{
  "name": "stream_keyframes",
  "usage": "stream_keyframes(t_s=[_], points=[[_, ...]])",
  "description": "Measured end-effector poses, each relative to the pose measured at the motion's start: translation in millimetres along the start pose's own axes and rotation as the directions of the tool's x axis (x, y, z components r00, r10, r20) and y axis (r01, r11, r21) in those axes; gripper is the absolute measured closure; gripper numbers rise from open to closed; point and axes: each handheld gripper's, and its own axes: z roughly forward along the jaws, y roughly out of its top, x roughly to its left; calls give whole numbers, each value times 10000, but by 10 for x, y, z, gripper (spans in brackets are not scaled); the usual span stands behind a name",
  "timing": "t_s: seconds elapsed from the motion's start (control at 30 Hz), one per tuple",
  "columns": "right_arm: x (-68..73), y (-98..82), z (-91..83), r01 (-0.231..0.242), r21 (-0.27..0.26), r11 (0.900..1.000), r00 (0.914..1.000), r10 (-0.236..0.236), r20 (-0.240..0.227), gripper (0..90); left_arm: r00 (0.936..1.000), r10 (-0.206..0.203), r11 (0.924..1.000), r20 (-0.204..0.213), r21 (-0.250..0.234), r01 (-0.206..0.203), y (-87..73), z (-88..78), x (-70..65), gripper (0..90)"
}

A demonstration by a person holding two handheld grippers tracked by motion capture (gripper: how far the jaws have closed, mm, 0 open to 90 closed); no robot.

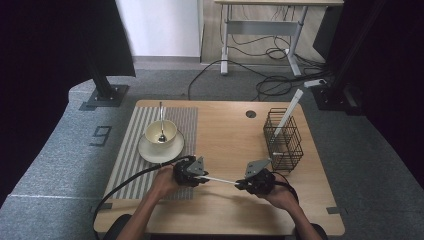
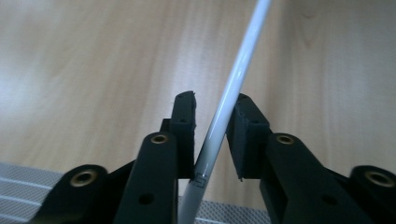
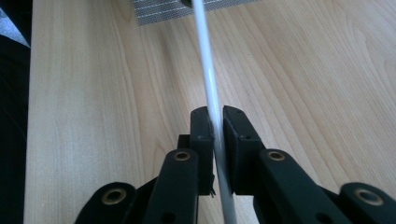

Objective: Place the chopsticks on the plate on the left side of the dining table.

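A thin white stick hangs level just above the wooden table, spanning both grippers near the front edge. My right gripper is shut on one end; in the right gripper view its pads pinch the stick at the gripper. My left gripper surrounds the other end. In the left gripper view the stick runs between the jaws of the gripper, resting against the right-hand pad with a gap to the other, so this gripper is open.
A cream bowl with a metal spoon sits on a saucer on the striped placemat at the left. A black wire basket holding another white stick stands at the right. A round hole marks the table's back.
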Motion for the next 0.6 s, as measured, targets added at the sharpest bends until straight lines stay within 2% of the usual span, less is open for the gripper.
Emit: stream_keyframes(t_s=[0.1, 0.23, 0.4, 0.6], points=[[-23, -10, 2, 11, -39, 10000, 10000, -11, 84, 789, 9989, 130, 9998, 454, 126, -136, -2, -1, -18, 778], [-56, -29, 6, 2, -85, 10000, 9998, 0, 208, 744, 9933, 219, 9994, 1137, 244, -248, -7, 23, -59, 827], [-62, -51, 43, 8, 26, 10000, 9997, -9, 235, 707, 9918, 64, 9992, 1280, 394, -116, -30, 50, -87, 837], [-84, -61, 70, -227, 63, 9997, 9970, 221, 747, 495, 9934, -232, 9986, 1123, 504, 176, -94, 39, -98, 838]])
